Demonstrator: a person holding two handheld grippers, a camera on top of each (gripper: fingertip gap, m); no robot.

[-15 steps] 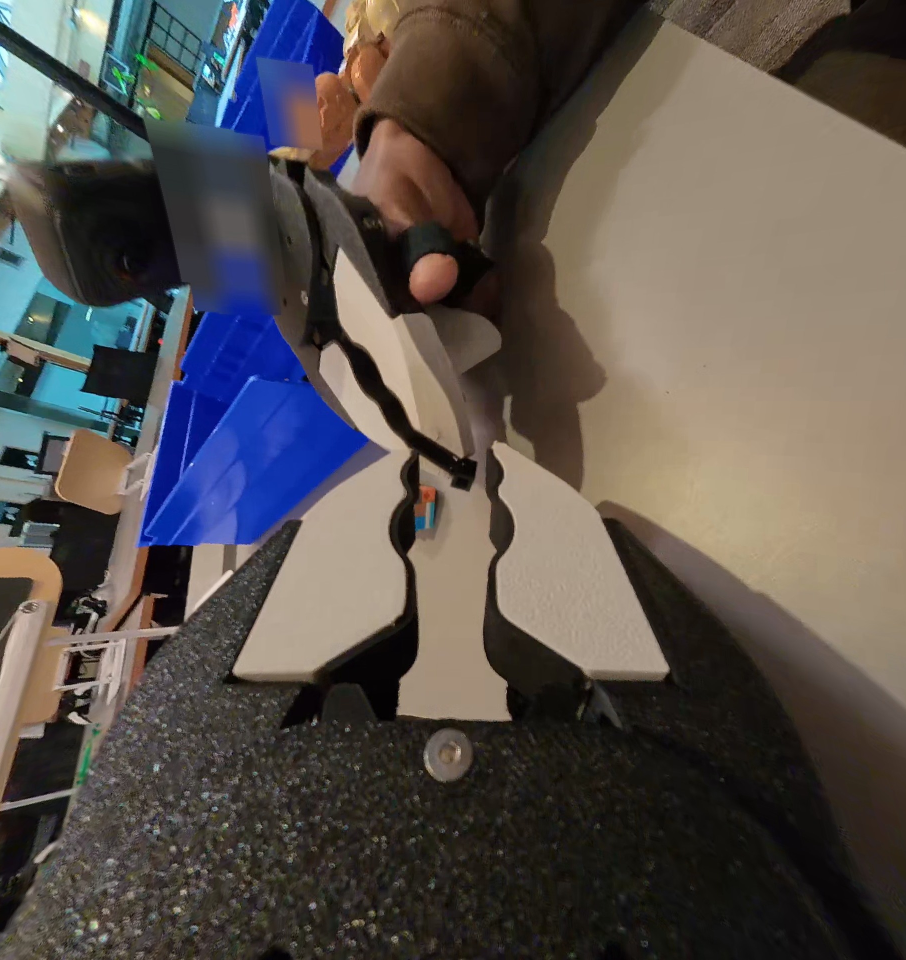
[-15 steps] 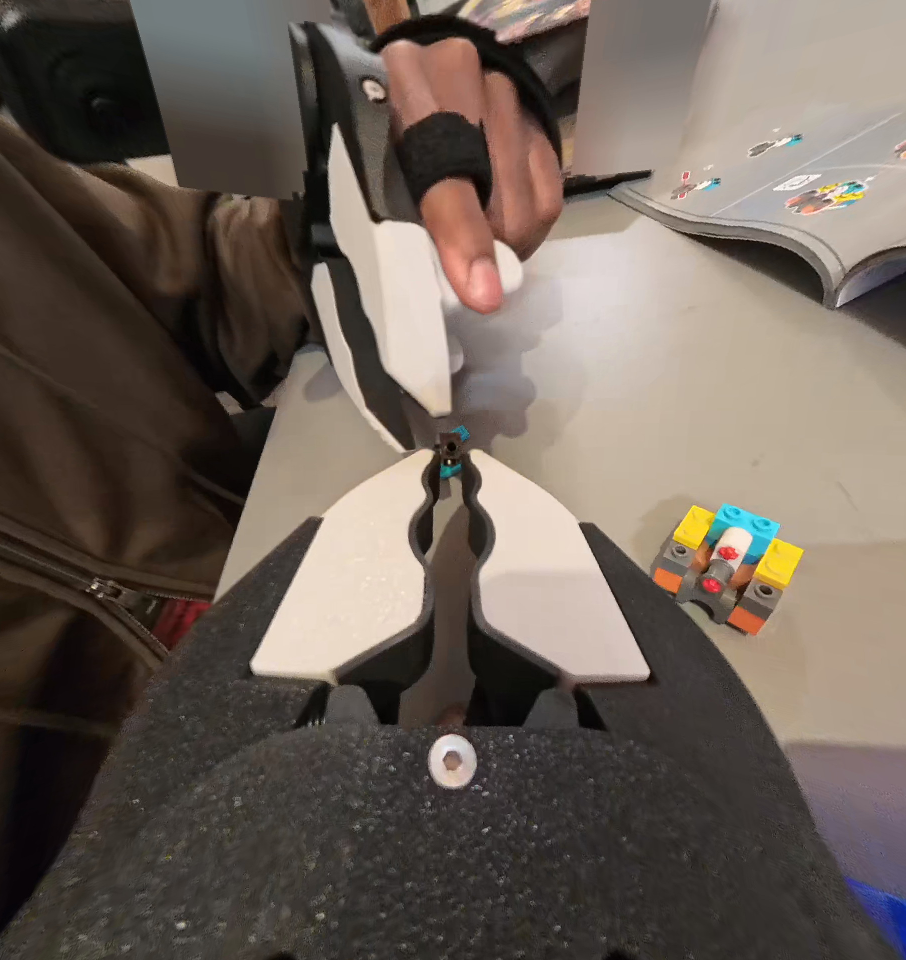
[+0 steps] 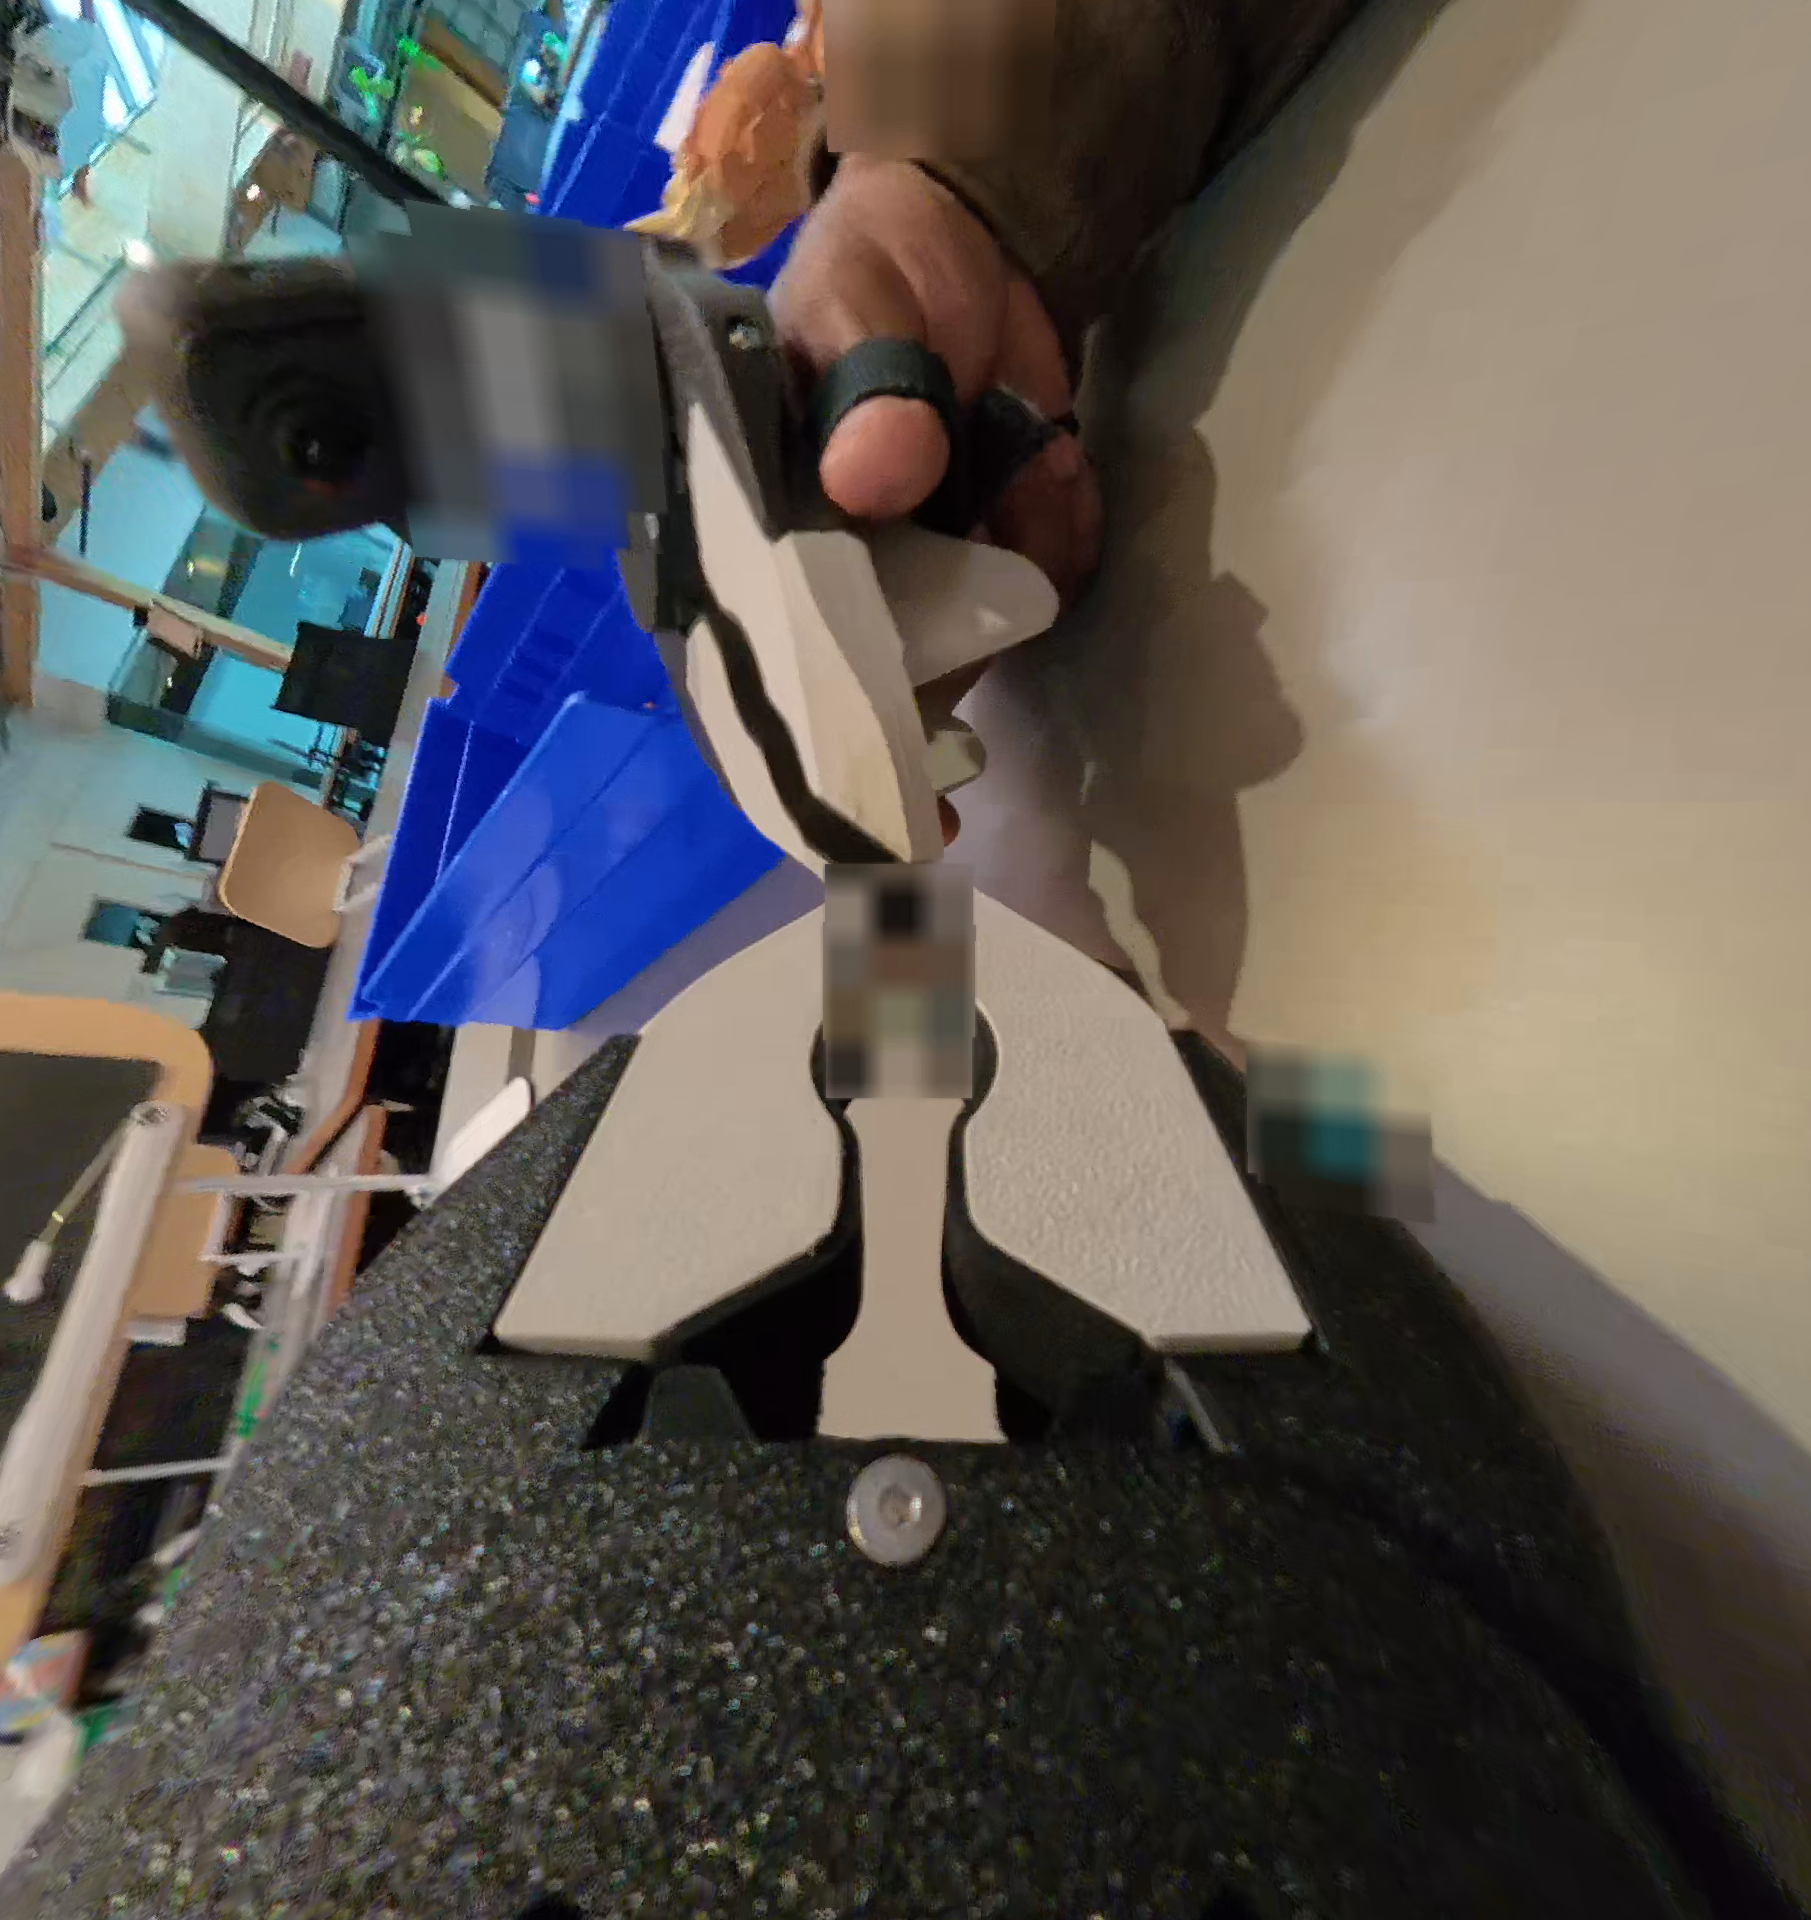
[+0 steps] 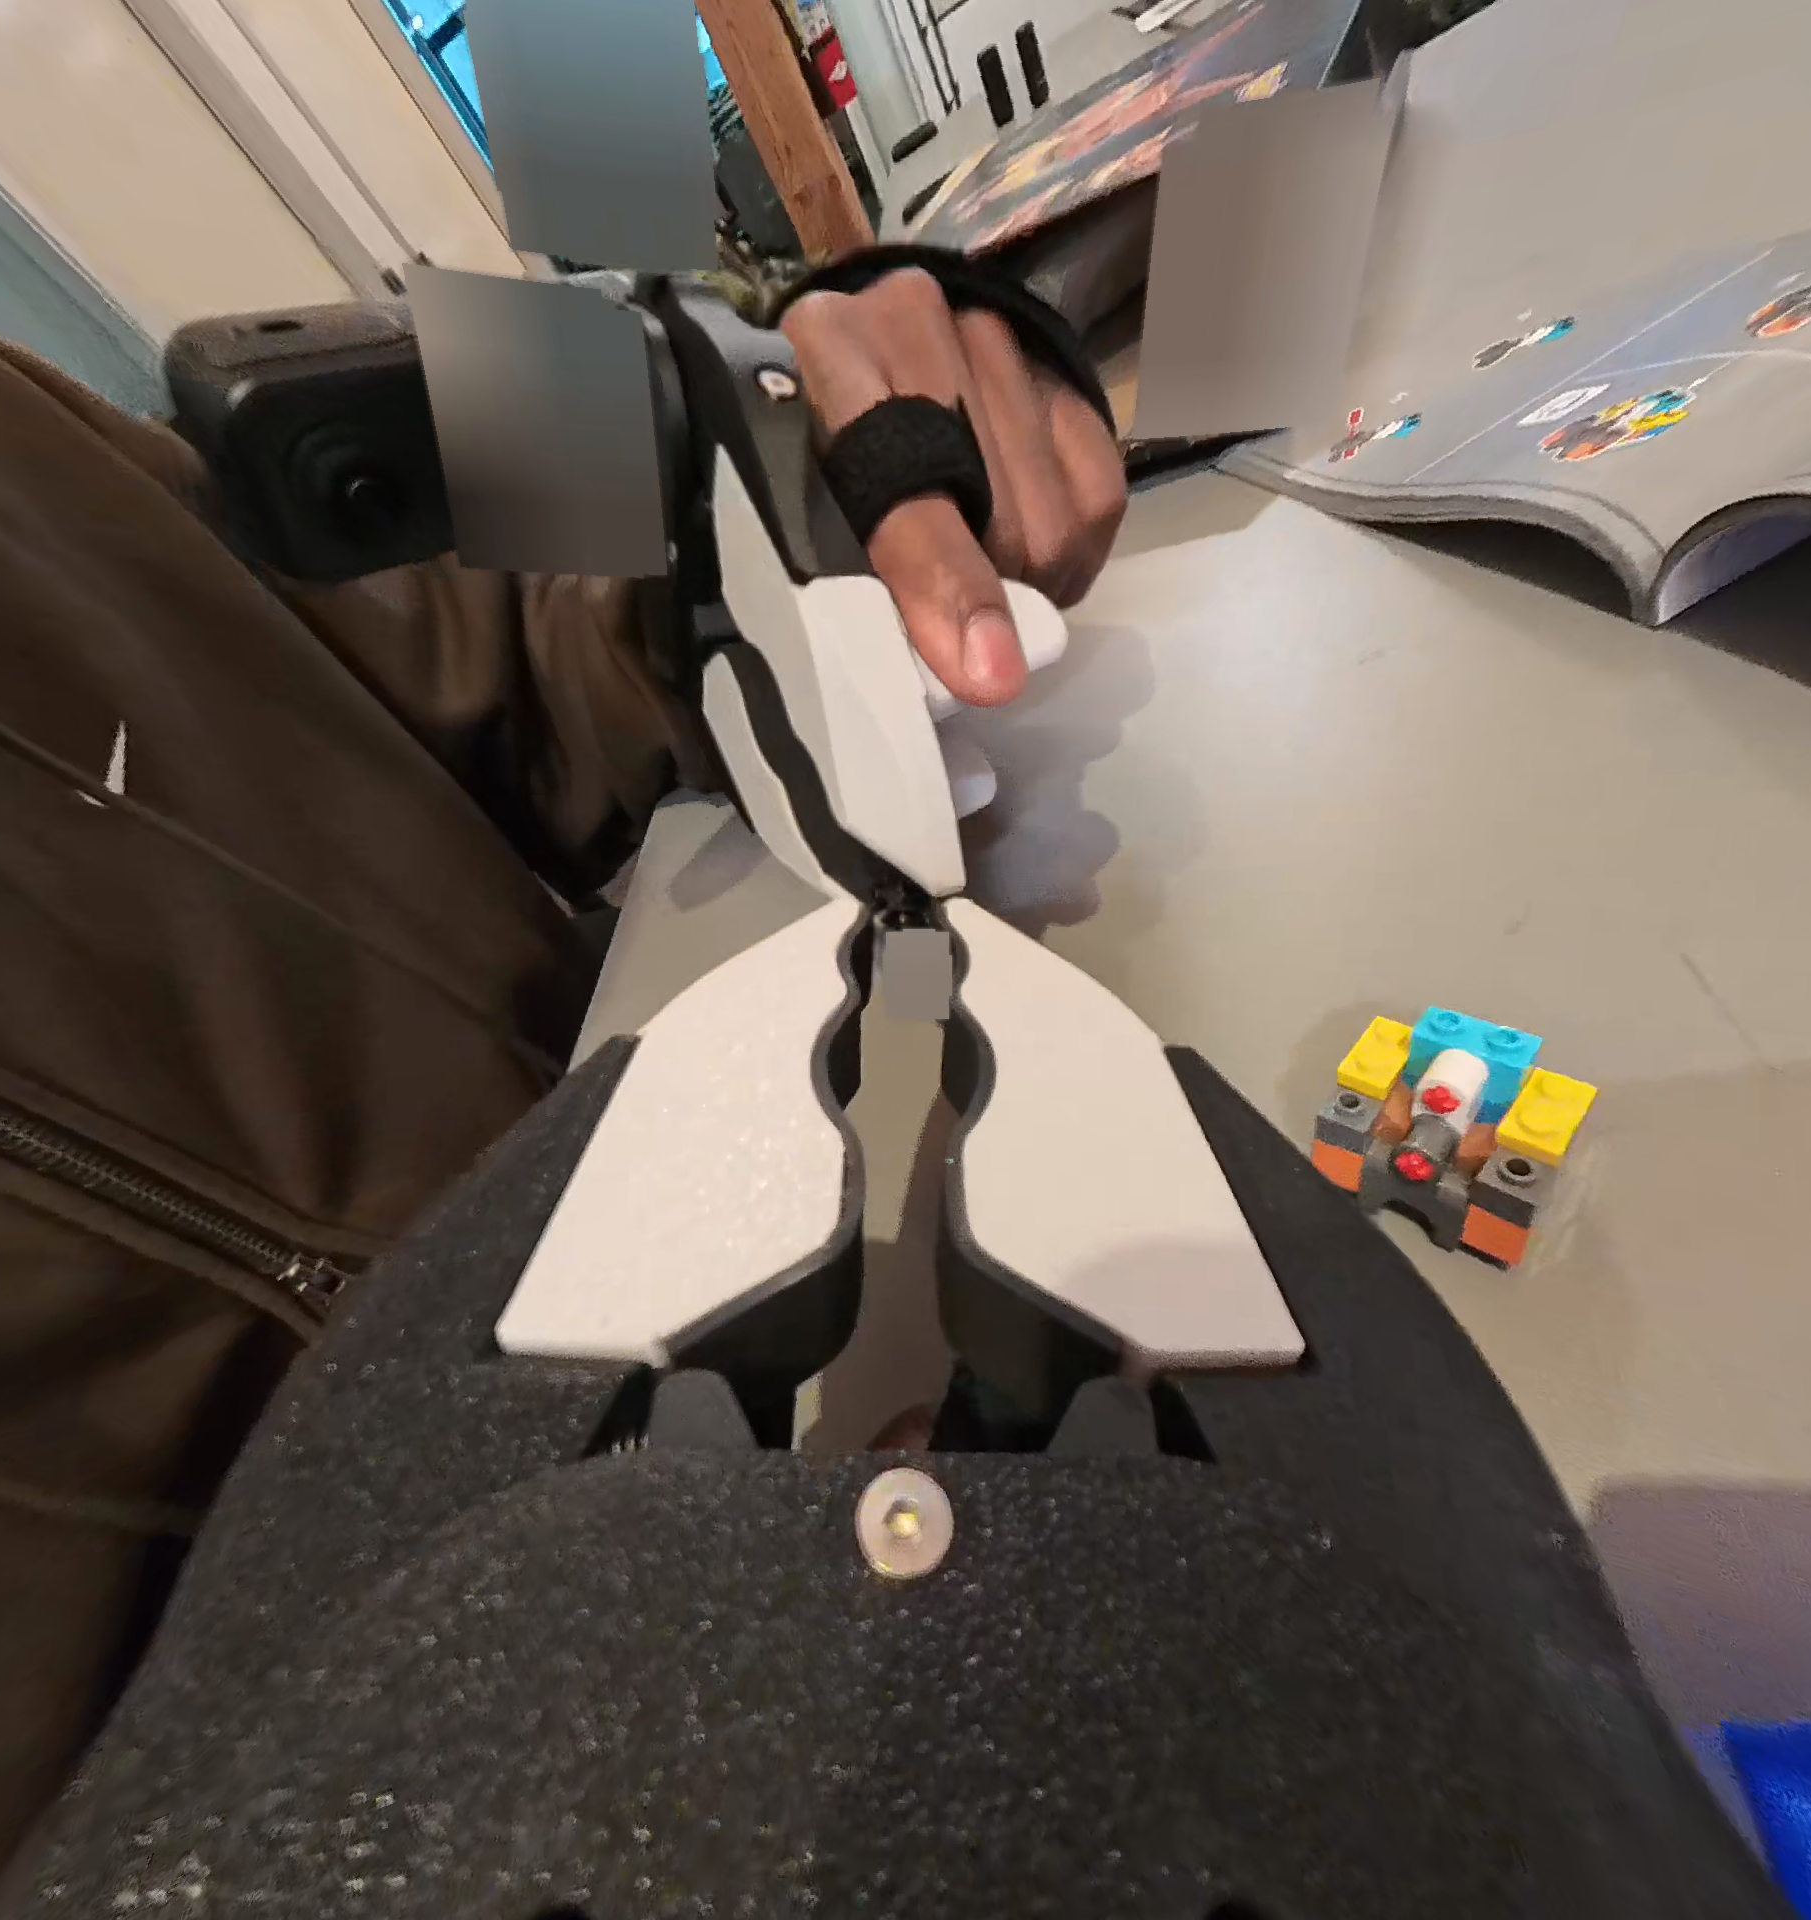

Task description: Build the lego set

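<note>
Landmark: the small lego build standing alone on the grey table; everything below is placed from it.
Done so far: you have a compact block assembled, with yellow corners, a blue top, grey and orange base, a white cylinder and red studs on its face. It looks like a sub-assembly, not a finished set.
Right gripper: well to the left of the build and raised off the table. Your fingers are nearly together; a mosaic patch covers the gap, so I cannot tell what they pinch, if anything.
Left gripper: tip to tip with the right one, same spot left of the build. Its jaws look narrowed around something, but the patch hides it too.
Step in hand, as I judge it: you are mating two tiny pieces in mid-air between the tips.
Left to do: bring that joined piece over to the build and seat it.
Instruction booklet: open, beyond the build, many steps likely remain.
Blue bins: far side of the grippers from the build.
</note>
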